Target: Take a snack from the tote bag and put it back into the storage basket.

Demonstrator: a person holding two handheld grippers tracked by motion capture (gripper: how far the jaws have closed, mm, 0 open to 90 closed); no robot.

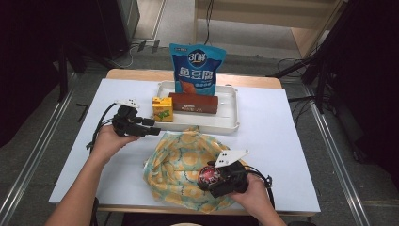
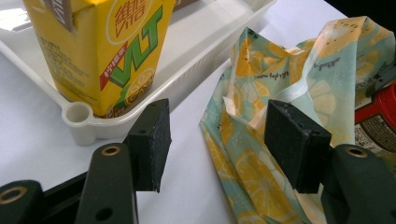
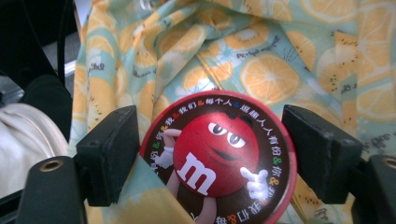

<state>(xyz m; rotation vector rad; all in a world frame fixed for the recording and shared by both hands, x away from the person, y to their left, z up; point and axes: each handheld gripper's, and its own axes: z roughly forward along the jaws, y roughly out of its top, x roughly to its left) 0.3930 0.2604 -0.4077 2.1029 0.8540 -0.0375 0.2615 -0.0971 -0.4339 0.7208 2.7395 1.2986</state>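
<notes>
The round candy tin (image 3: 219, 161) sits low in the right gripper view, half tucked into the mouth of the lemon-print bag (image 1: 186, 165), which lies in the lower centre of the high view on the white worktop (image 1: 273, 141). Judge the tin as stiff and fairly light, with a smooth printed lid and a curved wall that could slide between flat pads; take it across its widest part, rim to rim, and squeeze evenly. The bag is the opposite: thin, soft film that crumples and folds over itself, likely slick, and it will not hold its mouth open by itself. Its best handle is the pale reinforced edge of the opening (image 2: 261, 105), near the centre right of the left gripper view.

Your right claw (image 3: 212, 156) stands spread wide, released. Its pads flank the tin on both sides; the left pad (image 3: 112, 149) is just beside the rim and the right one stands a little apart, with a fold of bag film lying over the tin's lower left edge. It grips nothing.

Your left claw (image 2: 217, 144) is also released, jaws apart, holding nothing. The bag's edge rises just behind the right pad (image 2: 294, 140), and whether they touch you cannot tell. Beyond the left pad, at upper left, the yellow drink carton (image 2: 100, 51) stands upright in the corner of the white tray (image 2: 77, 119).
</notes>
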